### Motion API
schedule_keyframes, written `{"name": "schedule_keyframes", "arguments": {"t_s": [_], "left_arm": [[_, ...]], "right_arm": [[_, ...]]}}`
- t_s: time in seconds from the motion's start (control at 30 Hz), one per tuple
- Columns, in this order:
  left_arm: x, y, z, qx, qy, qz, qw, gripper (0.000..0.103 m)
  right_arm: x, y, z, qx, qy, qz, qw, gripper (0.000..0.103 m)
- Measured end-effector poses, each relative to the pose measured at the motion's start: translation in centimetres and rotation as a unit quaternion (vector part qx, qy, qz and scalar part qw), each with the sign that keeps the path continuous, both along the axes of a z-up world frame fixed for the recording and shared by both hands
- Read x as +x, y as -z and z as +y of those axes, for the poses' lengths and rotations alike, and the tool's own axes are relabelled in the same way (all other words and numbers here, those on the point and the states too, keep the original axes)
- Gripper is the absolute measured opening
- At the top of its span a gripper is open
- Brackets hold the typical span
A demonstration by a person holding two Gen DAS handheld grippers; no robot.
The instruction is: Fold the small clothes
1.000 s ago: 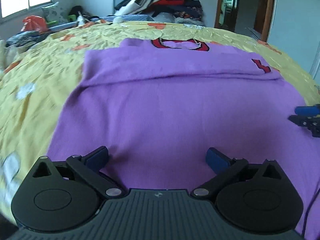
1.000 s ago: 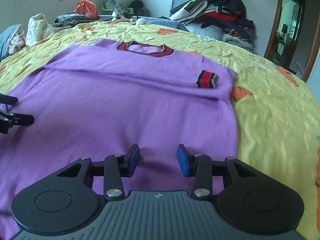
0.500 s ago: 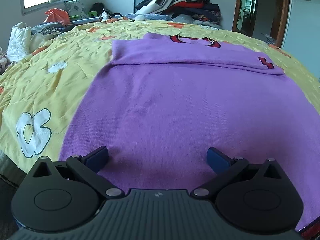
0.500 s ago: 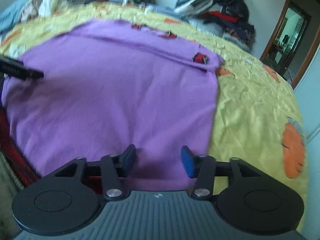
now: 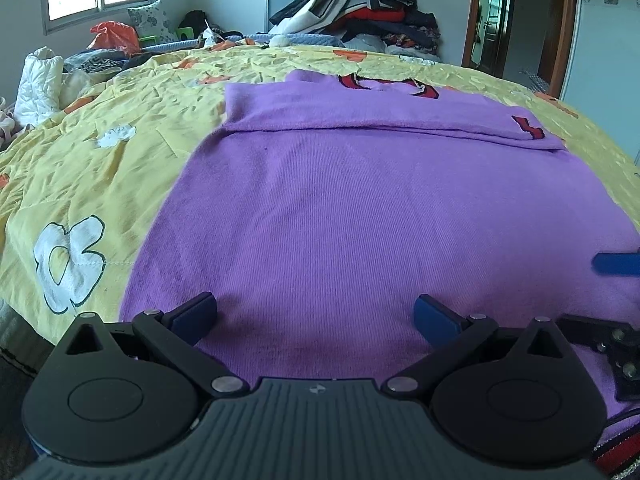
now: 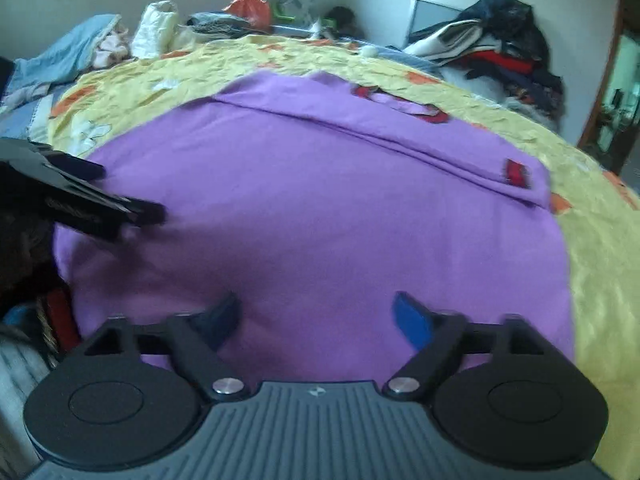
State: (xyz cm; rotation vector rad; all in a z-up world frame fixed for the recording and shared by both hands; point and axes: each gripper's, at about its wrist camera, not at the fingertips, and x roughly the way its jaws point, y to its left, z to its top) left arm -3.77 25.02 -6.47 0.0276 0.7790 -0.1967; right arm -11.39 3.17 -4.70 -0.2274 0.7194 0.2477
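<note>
A purple sweater lies flat on the yellow bedspread, its red-trimmed collar at the far end and its sleeves folded across the chest, one red cuff showing. My left gripper hovers open over the sweater's near hem, nothing between its fingers. My right gripper is open too, above the hem's right part. The right gripper pokes in at the right edge of the left wrist view, and the left gripper shows at the left of the right wrist view.
A heap of clothes is piled at the bed's far end by the wall. More bundles and a white padded item sit at the far left. A doorway opens at the right. The bed's near edge lies just below the hem.
Both grippers pulled back toward the sweater's near hem. The right gripper's fingers spread much wider, and the left gripper stayed open. The sweater has not moved.
</note>
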Motion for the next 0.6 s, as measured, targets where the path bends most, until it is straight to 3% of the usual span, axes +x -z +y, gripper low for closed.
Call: {"name": "schedule_keyframes", "arguments": {"t_s": [0.13, 0.2, 0.4, 0.6], "left_arm": [[-0.1, -0.1, 0.0, 0.000, 0.000, -0.001, 1.0000, 0.103], [-0.3, -0.1, 0.0, 0.000, 0.000, -0.002, 1.0000, 0.103], [-0.5, -0.2, 0.6, -0.008, 0.006, -0.003, 0.9999, 0.103], [1.1, 0.1, 6.7, -0.038, -0.021, -0.008, 0.9990, 0.103]], "right_arm": [[-1.6, 0.4, -5.4, 0.055, 0.031, 0.023, 0.998, 0.102], [-2.8, 0.4, -6.6, 0.033, 0.037, 0.018, 0.999, 0.103], [-3.9, -0.3, -8.8, 0.038, 0.034, 0.037, 0.998, 0.102], [-2.5, -0.6, -11.4, 0.033, 0.075, 0.012, 0.997, 0.103]]}}
